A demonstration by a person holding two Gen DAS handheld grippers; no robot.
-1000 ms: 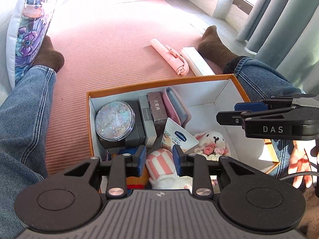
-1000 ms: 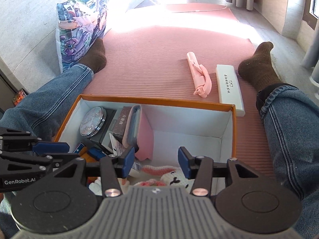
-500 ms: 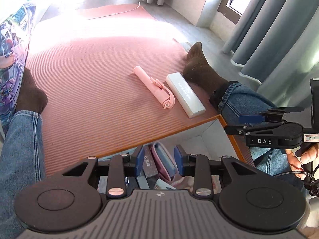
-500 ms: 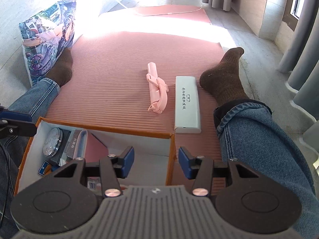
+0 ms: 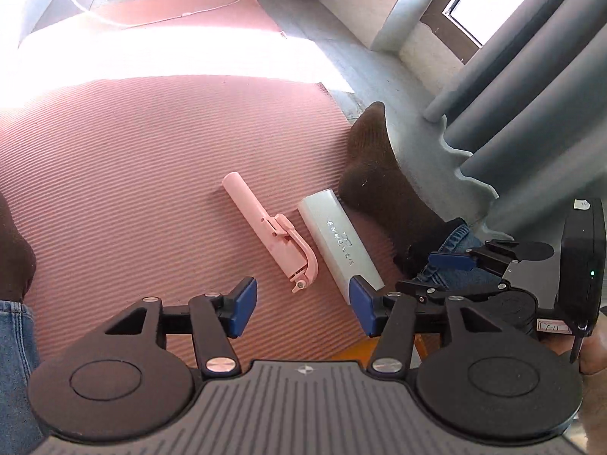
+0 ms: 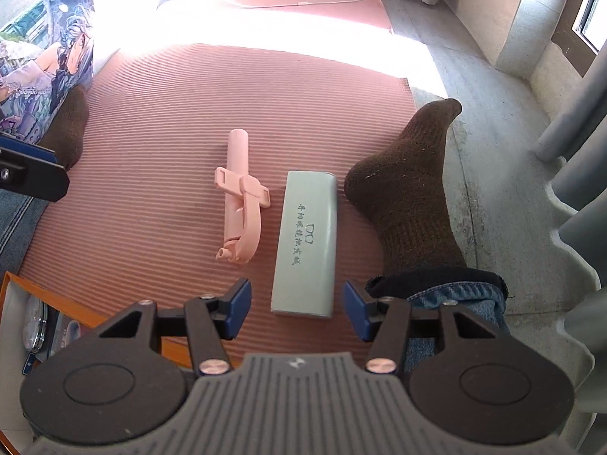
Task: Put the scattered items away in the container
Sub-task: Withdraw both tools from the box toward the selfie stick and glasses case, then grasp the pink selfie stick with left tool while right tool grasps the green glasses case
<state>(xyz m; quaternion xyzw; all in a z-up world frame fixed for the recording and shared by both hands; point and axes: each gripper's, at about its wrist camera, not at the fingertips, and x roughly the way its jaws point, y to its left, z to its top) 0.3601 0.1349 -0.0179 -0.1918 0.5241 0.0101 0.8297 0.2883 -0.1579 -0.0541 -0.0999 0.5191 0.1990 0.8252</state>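
Below and to the left of the right gripper (image 6: 296, 309), the orange-rimmed white cardboard box (image 6: 53, 303) shows only one corner; inside it a round silver-edged disc (image 6: 38, 322) stands against dark flat packets, and the rest of its contents lie outside the view. In the left wrist view only a sliver of the box's orange rim shows, just under the left gripper (image 5: 301, 305). Two loose items lie side by side on the ribbed pink mat (image 6: 159, 121), apart from each other: one pink plastic folding handle with a curved clip (image 6: 239, 199) and one pale grey-green rectangular glasses case with printed characters (image 6: 307, 240). The case's near end sits just ahead of the right gripper, between its two blue pads but clear of both; the pink handle is ahead and left of it. The right gripper stands wide apart, its jaws having just been opening, with nothing clamped. The left gripper is likewise wide and empty, its jaws having just been opening, and the handle's clip end lies just ahead of its gap. Two brown-socked feet (image 6: 409, 182) flank the mat, and one printed cushion (image 6: 45, 53) stands far left.
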